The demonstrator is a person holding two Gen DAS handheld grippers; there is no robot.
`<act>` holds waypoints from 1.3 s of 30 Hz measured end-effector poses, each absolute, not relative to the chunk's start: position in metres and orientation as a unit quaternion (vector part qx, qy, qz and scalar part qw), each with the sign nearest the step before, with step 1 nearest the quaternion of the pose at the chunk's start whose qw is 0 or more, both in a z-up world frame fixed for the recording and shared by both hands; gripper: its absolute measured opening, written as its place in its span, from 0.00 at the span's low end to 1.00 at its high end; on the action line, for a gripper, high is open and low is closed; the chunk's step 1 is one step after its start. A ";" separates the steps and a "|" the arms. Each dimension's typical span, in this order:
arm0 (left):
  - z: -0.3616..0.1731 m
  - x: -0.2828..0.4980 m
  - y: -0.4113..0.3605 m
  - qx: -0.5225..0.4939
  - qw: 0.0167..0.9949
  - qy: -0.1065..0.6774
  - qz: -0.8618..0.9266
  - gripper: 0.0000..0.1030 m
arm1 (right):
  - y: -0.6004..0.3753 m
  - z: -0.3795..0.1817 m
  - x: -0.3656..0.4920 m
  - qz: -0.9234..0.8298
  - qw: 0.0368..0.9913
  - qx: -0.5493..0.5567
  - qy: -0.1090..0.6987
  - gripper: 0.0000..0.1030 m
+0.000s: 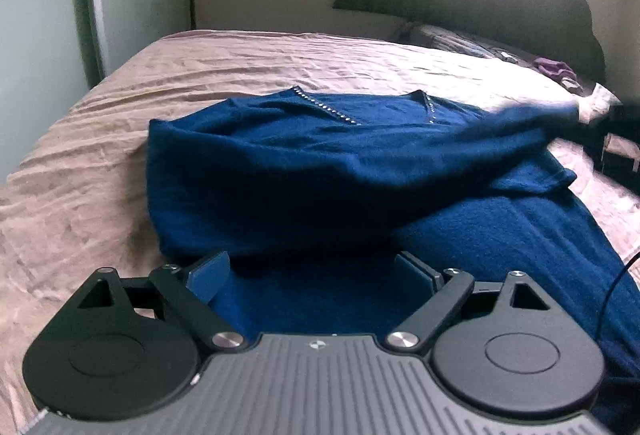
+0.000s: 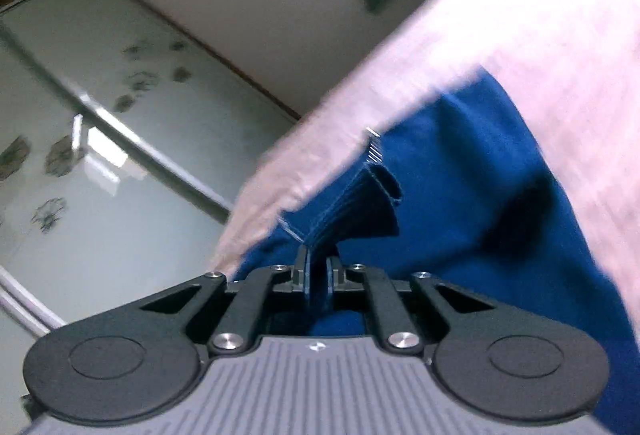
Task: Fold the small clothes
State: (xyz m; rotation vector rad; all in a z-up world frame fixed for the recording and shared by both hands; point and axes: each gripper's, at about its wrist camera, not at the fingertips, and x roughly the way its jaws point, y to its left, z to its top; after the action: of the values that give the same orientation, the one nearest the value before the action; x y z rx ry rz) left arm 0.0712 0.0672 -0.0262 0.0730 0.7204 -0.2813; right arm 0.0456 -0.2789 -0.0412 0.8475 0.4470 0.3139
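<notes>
- In the left wrist view, we see our left hand-held gripper (image 1: 316, 271) with its jaws spread wide and nothing pinched between them. Blue cloth lies under the gap, but the pads do not press on it.
- Just ahead of that hand-held gripper the blue sweater (image 1: 320, 163) lies on the bed (image 1: 100, 139), its studded neckline (image 1: 332, 109) at the far side. One side looks already folded over the body. We judge the left hand waits low and open so it can pin or take the near hem when needed.
- To the right of this hand-held gripper a sleeve (image 1: 520, 127) stretches away, blurred, toward a dark shape at the frame's edge. We cannot make out what that shape is.
- In the right wrist view, our right hand-held gripper (image 2: 320, 271) has its jaws drawn nearly together, and a ribbed cuff (image 2: 360, 203) fans out just beyond the tips. It is clamped on that cuff.
- Beyond the tips and to their right, the blue sweater (image 2: 480, 175) spreads over the pink bed cover (image 2: 540, 35). We judge the cuff is held by its edge so the sleeve can be carried across the body for the next fold.
</notes>
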 end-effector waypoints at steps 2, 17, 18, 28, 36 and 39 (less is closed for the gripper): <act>-0.027 0.073 0.066 0.041 0.926 0.351 -0.132 0.87 | -0.277 -0.018 0.056 0.165 0.890 0.375 0.202 0.07; -0.026 0.088 0.091 -0.025 0.929 0.363 -0.067 0.88 | -0.285 0.056 0.103 0.120 0.947 0.254 0.156 0.08; -0.027 0.088 0.091 -0.023 0.928 0.365 -0.068 0.88 | -0.293 0.034 0.114 0.089 0.941 0.255 0.205 0.09; -0.015 0.101 0.083 -0.002 0.934 0.351 -0.068 0.88 | -0.346 -0.039 0.118 -0.086 0.924 0.248 0.277 0.62; -0.012 0.140 0.060 -0.005 0.940 0.333 -0.076 0.91 | -0.317 -0.021 0.120 0.061 0.945 0.196 0.254 0.64; -0.026 0.162 0.058 0.000 0.935 0.350 -0.052 0.91 | -0.301 -0.042 0.152 0.141 0.909 0.205 0.334 0.62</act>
State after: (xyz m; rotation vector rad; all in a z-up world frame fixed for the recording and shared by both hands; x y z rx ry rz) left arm 0.1620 0.0579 -0.0256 0.0010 0.7164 -0.1064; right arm 0.1517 -0.3014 -0.0423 0.4229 0.6893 0.2912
